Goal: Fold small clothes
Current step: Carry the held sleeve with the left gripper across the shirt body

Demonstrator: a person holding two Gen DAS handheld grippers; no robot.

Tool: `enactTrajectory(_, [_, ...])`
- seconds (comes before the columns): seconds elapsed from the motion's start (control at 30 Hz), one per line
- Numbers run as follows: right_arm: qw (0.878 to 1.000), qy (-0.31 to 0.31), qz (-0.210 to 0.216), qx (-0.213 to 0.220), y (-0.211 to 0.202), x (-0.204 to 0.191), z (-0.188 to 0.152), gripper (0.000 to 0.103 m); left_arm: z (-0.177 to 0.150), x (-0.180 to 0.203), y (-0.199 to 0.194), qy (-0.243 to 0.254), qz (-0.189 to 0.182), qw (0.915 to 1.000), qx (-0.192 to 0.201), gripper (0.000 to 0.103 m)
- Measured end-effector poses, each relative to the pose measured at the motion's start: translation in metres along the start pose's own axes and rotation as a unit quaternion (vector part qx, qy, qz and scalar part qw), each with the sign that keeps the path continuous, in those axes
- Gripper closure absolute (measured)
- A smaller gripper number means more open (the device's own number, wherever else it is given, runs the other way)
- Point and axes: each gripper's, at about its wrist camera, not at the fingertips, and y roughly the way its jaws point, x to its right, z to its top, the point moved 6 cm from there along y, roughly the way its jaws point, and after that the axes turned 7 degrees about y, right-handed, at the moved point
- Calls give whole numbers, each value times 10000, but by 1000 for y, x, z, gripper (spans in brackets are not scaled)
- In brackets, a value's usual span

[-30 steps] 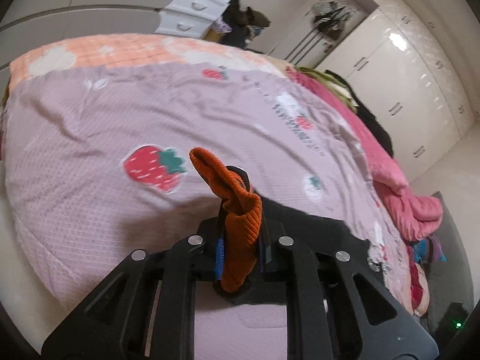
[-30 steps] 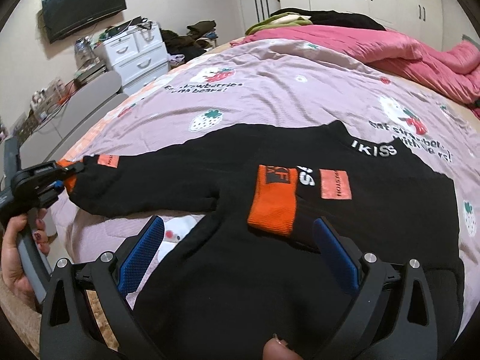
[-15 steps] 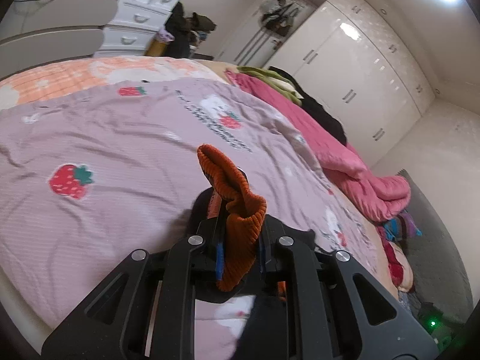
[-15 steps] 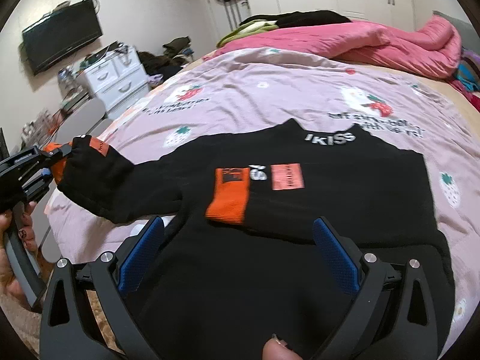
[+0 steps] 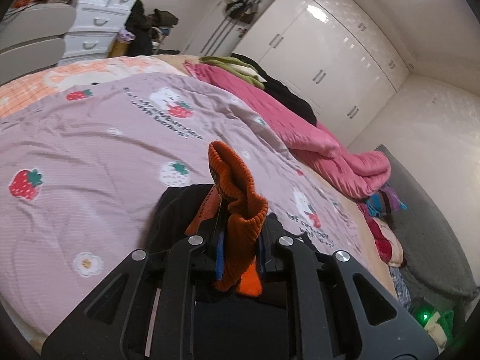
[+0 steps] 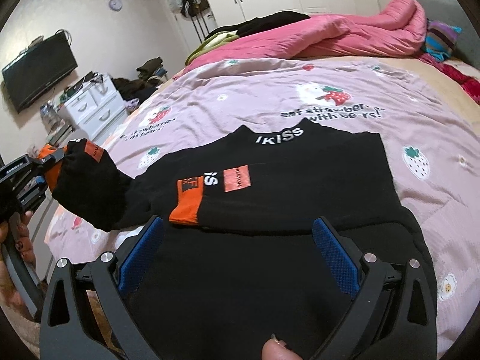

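Left wrist: my left gripper [image 5: 240, 249] pointed down over the strawberry bedspread [image 5: 90, 156], jaws clamped on the sweater's orange cuff [image 5: 237, 210] | Right wrist: my right gripper [image 6: 237, 255] hung over the black sweater [image 6: 285, 198] lying on the bedspread, jaws wide apart, holding nothing; left sleeve [image 6: 93, 192] lifted by the left gripper.

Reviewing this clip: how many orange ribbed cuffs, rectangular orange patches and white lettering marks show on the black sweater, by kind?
Orange ribbed knit cuffs: 2 (one folded onto the chest, one pinched in the left hand-held gripper)
Rectangular orange patches: 2 ()
White lettering marks: 2 ()
Total: 6
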Motion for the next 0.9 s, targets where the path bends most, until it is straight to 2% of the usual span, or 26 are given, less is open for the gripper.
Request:
enactTrajectory(0.57, [9975, 637, -265, 146, -15, 57, 0, 4, -24, 71, 32, 414, -536, 9970, -386, 94])
enactTrajectory(0.9, [9948, 921, -359, 231, -23, 83, 1, 4, -41, 95, 51, 541, -750, 9935, -661, 94])
